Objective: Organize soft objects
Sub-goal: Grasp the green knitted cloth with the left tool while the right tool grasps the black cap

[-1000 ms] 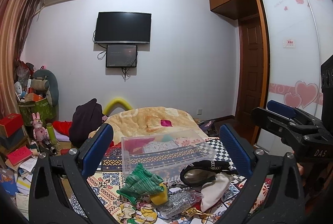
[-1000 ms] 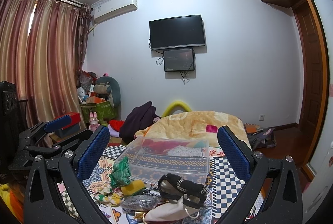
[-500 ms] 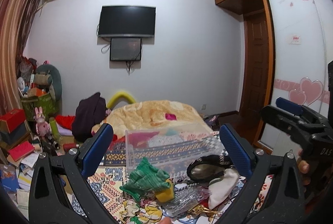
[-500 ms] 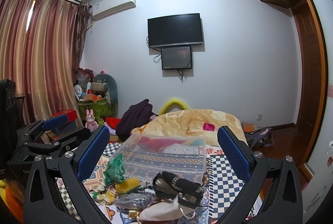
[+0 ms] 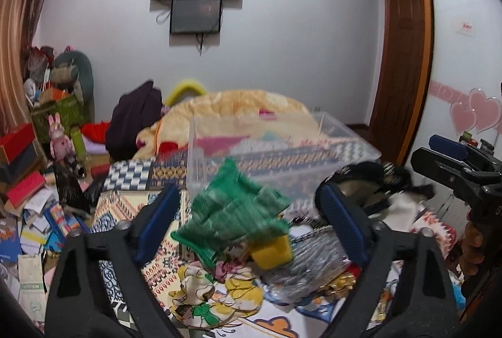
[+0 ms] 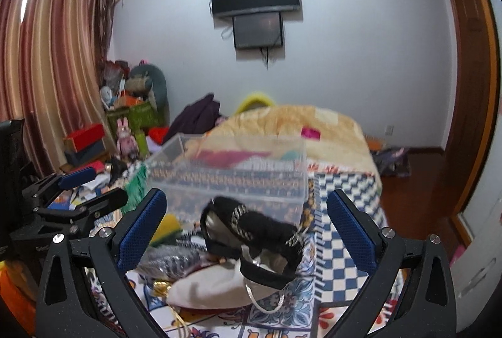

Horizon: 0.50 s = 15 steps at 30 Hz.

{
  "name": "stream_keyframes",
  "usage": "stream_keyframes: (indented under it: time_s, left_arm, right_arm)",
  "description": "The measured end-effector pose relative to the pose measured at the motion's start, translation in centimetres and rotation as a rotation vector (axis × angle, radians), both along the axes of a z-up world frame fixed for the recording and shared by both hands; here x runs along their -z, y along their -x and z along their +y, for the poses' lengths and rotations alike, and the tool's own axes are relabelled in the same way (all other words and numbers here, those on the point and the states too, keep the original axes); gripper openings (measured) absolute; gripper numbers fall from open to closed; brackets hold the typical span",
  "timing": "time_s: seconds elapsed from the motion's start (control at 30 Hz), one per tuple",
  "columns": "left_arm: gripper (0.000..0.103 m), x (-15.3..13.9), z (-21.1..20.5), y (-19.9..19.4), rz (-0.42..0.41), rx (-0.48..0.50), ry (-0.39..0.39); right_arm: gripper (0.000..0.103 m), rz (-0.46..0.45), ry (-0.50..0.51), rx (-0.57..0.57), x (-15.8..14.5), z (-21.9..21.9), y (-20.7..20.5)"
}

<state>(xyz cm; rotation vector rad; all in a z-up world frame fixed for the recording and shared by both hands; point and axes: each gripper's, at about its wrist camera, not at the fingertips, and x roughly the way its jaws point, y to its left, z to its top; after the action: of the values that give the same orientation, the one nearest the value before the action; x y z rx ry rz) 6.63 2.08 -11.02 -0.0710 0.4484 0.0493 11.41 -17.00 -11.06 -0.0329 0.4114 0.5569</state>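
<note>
A pile of soft things lies on the patterned bed cover in front of a clear plastic box (image 5: 276,156). My left gripper (image 5: 248,228) is open and empty, its fingers either side of a green knitted cloth (image 5: 235,209) that sits by a yellow sponge (image 5: 273,250). My right gripper (image 6: 248,231) is open and empty, just above a black strappy item (image 6: 251,231) resting on a white drawstring pouch (image 6: 213,284). The clear box also shows in the right wrist view (image 6: 232,171). Each gripper shows in the other's view: the right one (image 5: 455,162) and the left one (image 6: 72,190).
A crinkly silver bag (image 5: 310,269) and a floral cloth (image 5: 213,294) lie near the front of the bed. A yellow quilt (image 5: 238,105) is heaped behind the box. Boxes, toys and papers (image 5: 37,181) crowd the floor at left. A wardrobe and door stand at right.
Both grippers have moved forward and down toward the pile; the green cloth and the black item now look much larger between the fingers. Both stay open.
</note>
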Motion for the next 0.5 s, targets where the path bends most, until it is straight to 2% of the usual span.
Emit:
stream_keyframes:
  time_s: [0.23, 0.3, 0.4, 0.43, 0.5]
  left_arm:
    - [0.081, 2.4, 1.4, -1.6, 0.08, -0.006, 0.046]
    - [0.077, 3.2, 1.4, -2.1, 0.097, 0.0, 0.053]
    - [0.071, 3.5, 1.2, -2.3, 0.102, 0.0, 0.05]
    - [0.068, 3.6, 1.2, -2.4, 0.105, 0.002, 0.05]
    - [0.061, 3.8, 1.2, -2.4, 0.107, 0.006, 0.053]
  right_arm:
    - [0.085, 0.092, 0.03, -0.015, 2.1, 0.4, -1.6]
    - [0.071, 0.117, 0.035, -0.017, 2.5, 0.3, -1.9]
    - [0.056, 0.131, 0.037, -0.001, 2.7, 0.2, -2.3]
    - [0.053, 0.133, 0.037, 0.001, 2.7, 0.0, -2.3]
    - [0.04, 0.128, 0.053, 0.009, 2.6, 0.2, -2.5]
